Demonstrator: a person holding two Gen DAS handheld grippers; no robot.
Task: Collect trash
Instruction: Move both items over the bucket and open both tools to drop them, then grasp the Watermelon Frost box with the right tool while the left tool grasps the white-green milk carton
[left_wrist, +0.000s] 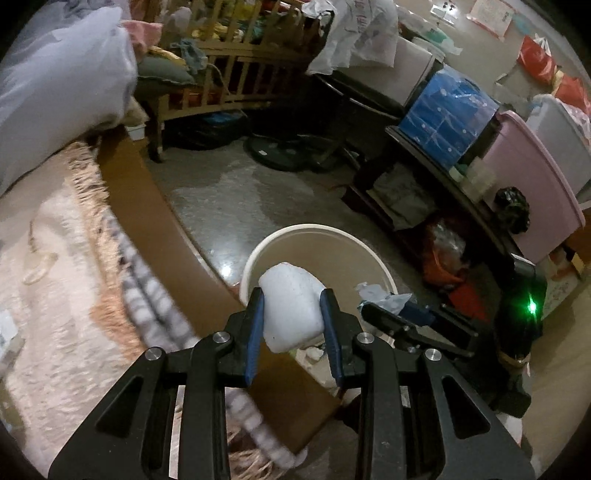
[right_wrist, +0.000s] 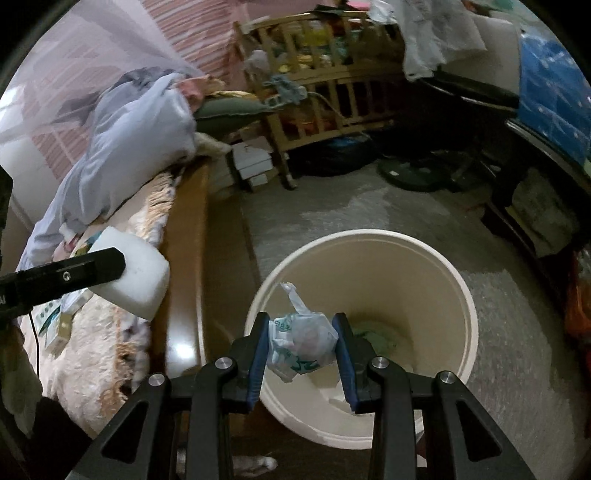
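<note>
Narrowly parted, the left gripper (left_wrist: 293, 314) clamps a white plastic jug (left_wrist: 291, 306); the right gripper (right_wrist: 301, 347) pinches a crumpled translucent plastic bag (right_wrist: 301, 343) at lower centre, over the round cream plastic bucket (right_wrist: 424, 258).

Two grippers in view: left gripper (left_wrist: 291, 314), right gripper (right_wrist: 301, 343). Each had two blue-padded fingers (left_wrist: 255, 332).

One cream bucket (right_wrist: 465, 295) on floor.

Trash items held: two. One white plastic container (left_wrist: 291, 306), one crumpled plastic bag (right_wrist: 301, 341).

One wooden crib (right_wrist: 332, 92).

One wooden bed frame (right_wrist: 184, 240), one fringed blanket (left_wrist: 55, 277) on it.

One pink storage bin (left_wrist: 535, 184), one blue box (left_wrist: 450, 114).

One fan base (right_wrist: 413, 173) on floor.
</note>
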